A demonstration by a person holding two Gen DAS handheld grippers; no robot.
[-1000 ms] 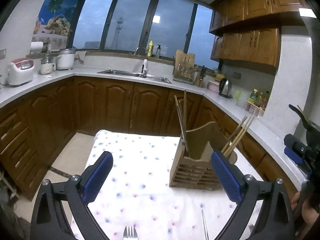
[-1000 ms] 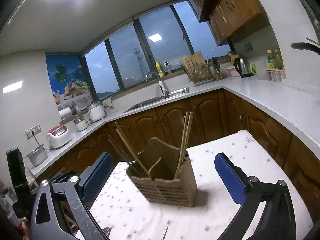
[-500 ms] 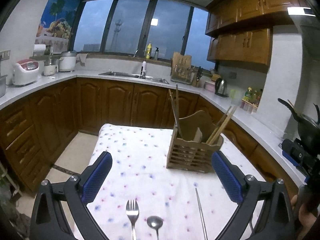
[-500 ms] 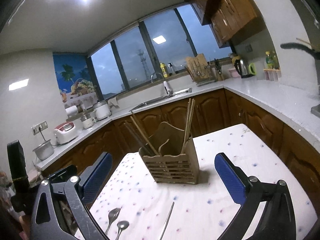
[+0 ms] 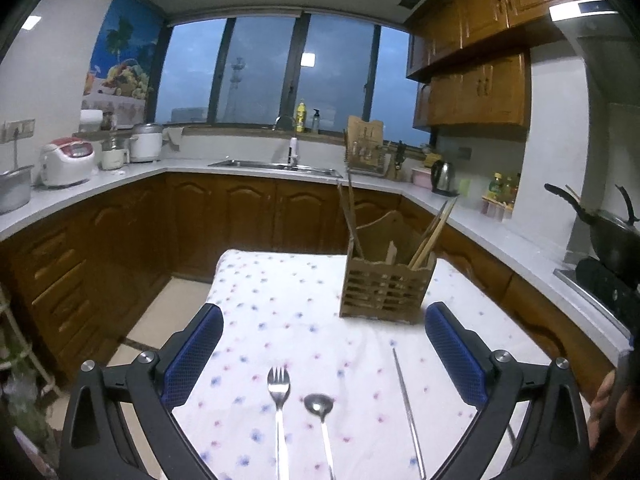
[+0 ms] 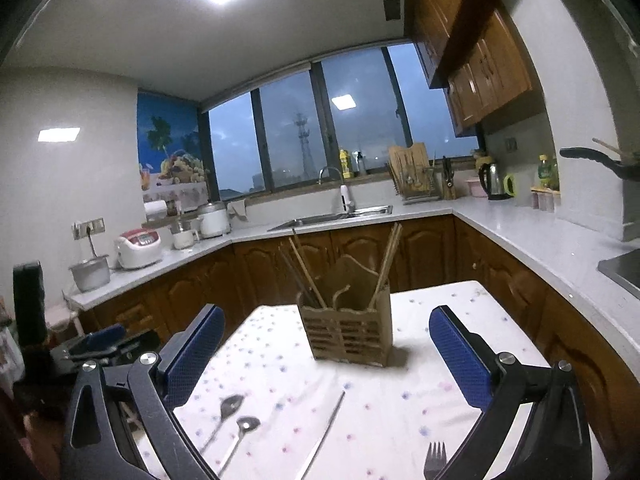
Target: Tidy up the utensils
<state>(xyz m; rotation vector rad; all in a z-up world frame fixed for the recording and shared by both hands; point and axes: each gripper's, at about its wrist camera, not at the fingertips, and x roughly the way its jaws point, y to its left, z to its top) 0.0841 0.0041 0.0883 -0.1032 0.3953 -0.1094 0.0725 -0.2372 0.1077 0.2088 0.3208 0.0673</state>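
Finding a steel fork (image 5: 279,384), a small steel spoon (image 5: 319,404) and a thin steel chopstick (image 5: 406,400) lying flat and apart on the white dotted tablecloth (image 5: 280,300), near the cameras and well short of the slatted wooden utensil holder (image 5: 386,288).

Noting the left gripper (image 5: 324,320) hovering above the cutlery with jaws wide apart and gripping nothing. Noting the right gripper (image 6: 327,316) likewise spread and empty, facing the holder.

Judging all three pieces as light, rigid and slick. Expecting polished metal to slide or pivot between the blue pads (image 5: 192,356). Advising a pinch across the handle near mid-length, where balance is best. Expecting the soft cloth to give slightly under the fingertips, and possibly to bunch. Rating the chopstick the hardest to lift, being the narrowest and lying flush.

Recording the holder standing upright towards the far side of the table, divided by a raised centre partition. Seeing dark chopsticks (image 5: 352,216) leaning in its left compartment and pale bamboo chopsticks (image 5: 434,232) leaning in its right. Seeing no fork or spoon inside.
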